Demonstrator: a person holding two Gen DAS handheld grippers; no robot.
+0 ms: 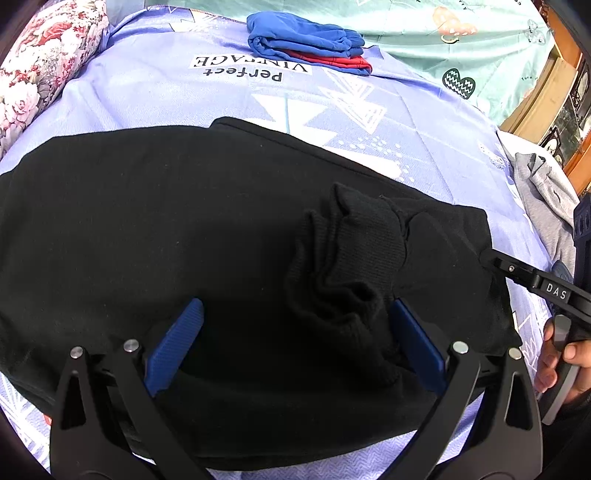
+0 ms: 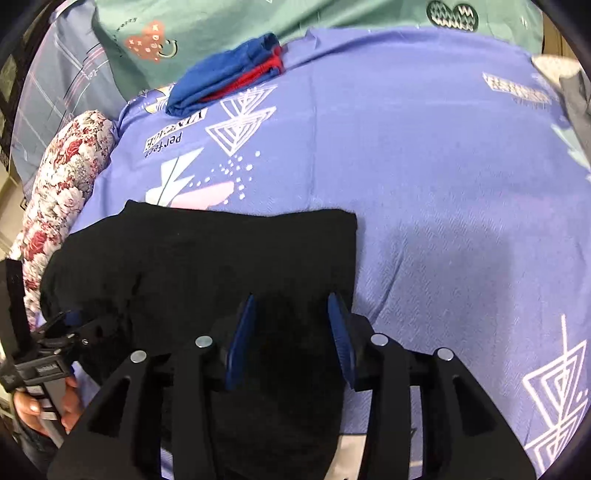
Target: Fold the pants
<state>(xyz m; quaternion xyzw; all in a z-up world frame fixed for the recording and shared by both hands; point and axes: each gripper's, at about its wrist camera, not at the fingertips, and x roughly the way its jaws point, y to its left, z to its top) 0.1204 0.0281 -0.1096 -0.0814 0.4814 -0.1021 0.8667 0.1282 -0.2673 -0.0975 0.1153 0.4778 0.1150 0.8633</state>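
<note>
Your black pants (image 1: 207, 221) lie spread across the near part of a lilac bedsheet (image 1: 155, 96), a ribbed cuff (image 1: 343, 258) bunched up on top of them toward the right. Your left gripper (image 1: 295, 317) hovers low over the fabric, jaws wide apart, the cuff just inside its right finger. Your right gripper (image 2: 291, 332) sits at the pants' right edge, jaws parted with dark cloth between the fingers; whether they pinch it cannot be told. At the far side of the sheet rests a folded blue garment (image 1: 303, 35) atop a red one (image 1: 332, 61). A floral bolster (image 1: 44, 62) lines the far left, and grey clothing (image 1: 546, 206) lies at the right.
</note>
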